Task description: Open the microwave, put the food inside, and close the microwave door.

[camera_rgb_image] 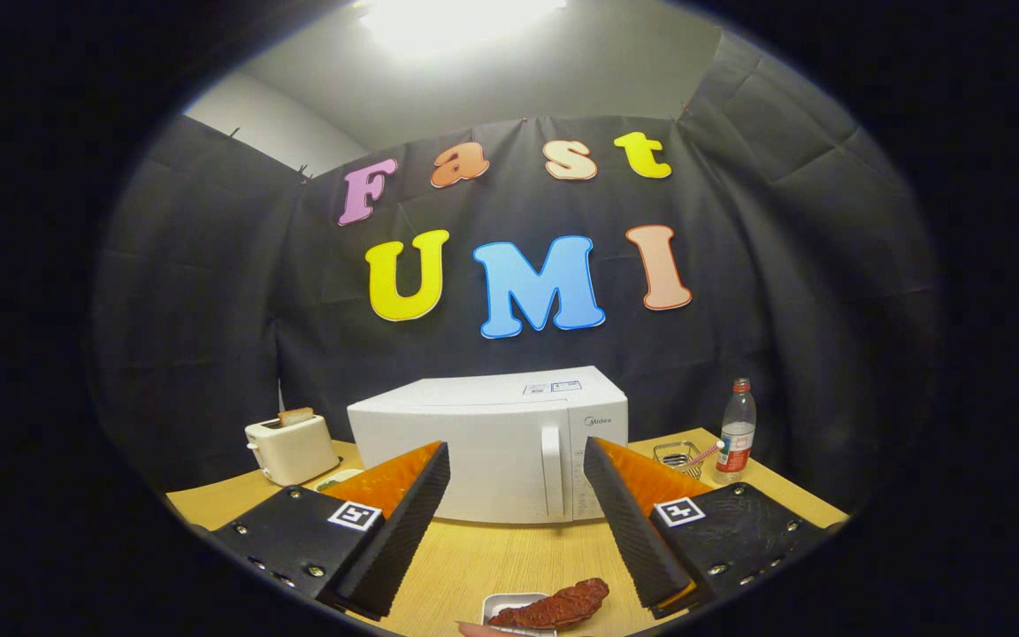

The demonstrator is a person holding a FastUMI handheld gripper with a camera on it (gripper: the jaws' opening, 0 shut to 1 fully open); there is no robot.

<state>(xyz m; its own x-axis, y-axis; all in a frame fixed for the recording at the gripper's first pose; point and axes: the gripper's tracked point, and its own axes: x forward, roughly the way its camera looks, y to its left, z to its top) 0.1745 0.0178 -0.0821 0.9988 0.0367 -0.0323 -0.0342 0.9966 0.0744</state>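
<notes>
Tongs (517, 460) held wide apart, gripping nothing, ahead of the closed microwave (483, 442); food (558, 606) lies between them

I count one microwave (492, 451), one toaster (291, 447), one bottle (737, 431), one wire basket (678, 457), one food tray (509, 610) and two gripper fingers (403, 522), spread apart.

Wooden table (483, 557) seen carrying microwave (474, 447) at 12 o'clock, toaster (290, 448) at 10, bottle (737, 431) and small tray (678, 457) at 2, food dish (554, 609) at 6.
</notes>
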